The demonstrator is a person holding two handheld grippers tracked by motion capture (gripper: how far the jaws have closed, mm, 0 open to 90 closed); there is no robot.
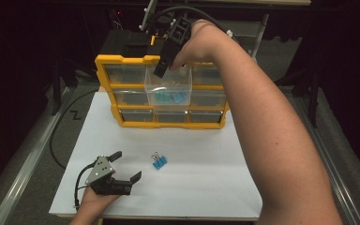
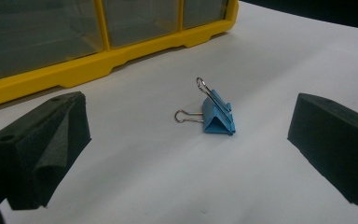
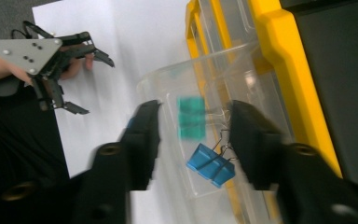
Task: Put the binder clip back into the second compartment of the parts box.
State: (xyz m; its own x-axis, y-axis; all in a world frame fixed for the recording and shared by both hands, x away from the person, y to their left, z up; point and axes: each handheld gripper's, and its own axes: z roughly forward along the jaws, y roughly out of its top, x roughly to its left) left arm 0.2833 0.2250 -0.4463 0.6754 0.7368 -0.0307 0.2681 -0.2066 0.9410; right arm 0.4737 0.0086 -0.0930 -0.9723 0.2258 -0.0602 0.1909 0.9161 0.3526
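Note:
A blue binder clip (image 1: 159, 162) lies on the white sheet (image 1: 206, 164), a short way right of my left gripper (image 1: 126, 165). That gripper is open and rests low on the sheet. In the left gripper view the clip (image 2: 216, 116) sits ahead, between the spread jaws, untouched. My right gripper (image 1: 161, 70) hangs open over a clear drawer (image 1: 168, 86) pulled out of the yellow organizer (image 1: 122, 123). Blue clips (image 1: 171, 97) lie inside it. In the right gripper view my right gripper (image 3: 193, 123) holds nothing; under it are a sharp blue clip (image 3: 210, 164) and a blurred teal one (image 3: 191, 116).
The organizer (image 2: 74, 74) stands at the back of the sheet with several shut clear drawers (image 1: 124, 74). A black cable (image 1: 58, 140) curves off the table's left side. Dark floor and metal rails flank the table. The person's right forearm (image 1: 272, 140) crosses the right half.

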